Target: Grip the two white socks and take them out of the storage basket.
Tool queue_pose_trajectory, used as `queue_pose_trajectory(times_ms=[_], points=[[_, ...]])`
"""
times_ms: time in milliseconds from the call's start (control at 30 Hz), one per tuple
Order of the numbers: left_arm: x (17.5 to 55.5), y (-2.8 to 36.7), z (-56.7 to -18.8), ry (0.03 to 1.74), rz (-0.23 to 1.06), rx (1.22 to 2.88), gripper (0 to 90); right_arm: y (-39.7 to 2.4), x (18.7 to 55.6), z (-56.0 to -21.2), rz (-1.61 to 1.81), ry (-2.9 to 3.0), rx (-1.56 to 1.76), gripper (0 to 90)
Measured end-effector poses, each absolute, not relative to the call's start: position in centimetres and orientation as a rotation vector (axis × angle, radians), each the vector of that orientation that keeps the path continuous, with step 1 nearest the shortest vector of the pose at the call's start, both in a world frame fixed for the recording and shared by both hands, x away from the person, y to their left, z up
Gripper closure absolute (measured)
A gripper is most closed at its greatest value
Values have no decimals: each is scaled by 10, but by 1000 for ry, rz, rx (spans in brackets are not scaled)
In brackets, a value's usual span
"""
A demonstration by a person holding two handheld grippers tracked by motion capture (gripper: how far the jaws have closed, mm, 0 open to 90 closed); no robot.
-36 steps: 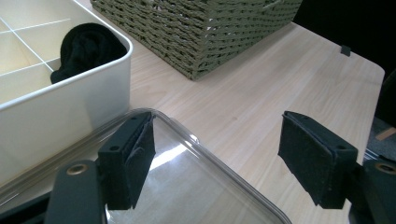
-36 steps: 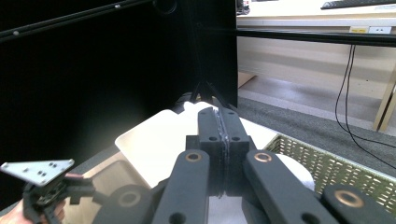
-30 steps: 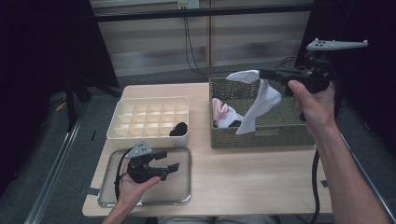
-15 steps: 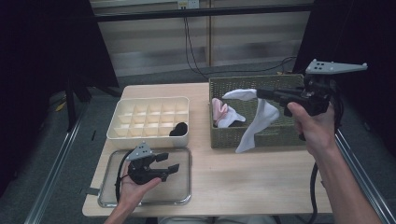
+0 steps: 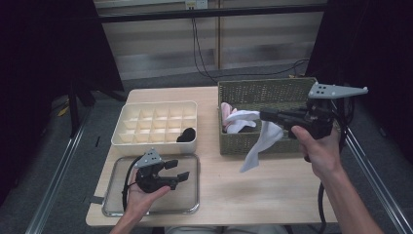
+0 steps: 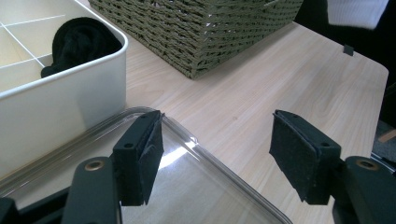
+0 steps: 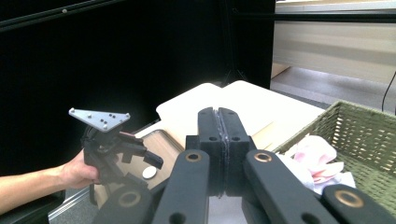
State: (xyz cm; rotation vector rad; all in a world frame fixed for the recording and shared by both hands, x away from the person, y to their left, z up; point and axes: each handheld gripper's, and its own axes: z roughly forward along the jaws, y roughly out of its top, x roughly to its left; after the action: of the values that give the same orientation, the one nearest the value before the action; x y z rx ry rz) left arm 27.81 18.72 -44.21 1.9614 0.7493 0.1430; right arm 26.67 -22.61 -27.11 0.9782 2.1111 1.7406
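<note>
White cloth (image 5: 260, 139), clamped in the closed jaws of the right gripper (image 5: 267, 116), hangs right of centre in the high view, lower and further out over the front wall of the wicker basket (image 5: 265, 92) than a second ago; judged mid-transfer toward the table (image 5: 253, 190). Lower left, the left gripper (image 5: 180, 170) waits over the tray (image 5: 192, 207), its jaws apart after narrowing slightly, nothing between them.

Basket (image 5: 263, 95) wall hides most pink cloth (image 5: 225, 111), seemingly.
</note>
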Motion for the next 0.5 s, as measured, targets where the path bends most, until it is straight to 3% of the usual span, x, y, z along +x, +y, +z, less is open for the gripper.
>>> queue_pose_trajectory(times_ms=[500], points=[[285, 168, -424, 701, 150, 1946, 355, -215, 253, -321, 1789, 2165, 1032, 892]])
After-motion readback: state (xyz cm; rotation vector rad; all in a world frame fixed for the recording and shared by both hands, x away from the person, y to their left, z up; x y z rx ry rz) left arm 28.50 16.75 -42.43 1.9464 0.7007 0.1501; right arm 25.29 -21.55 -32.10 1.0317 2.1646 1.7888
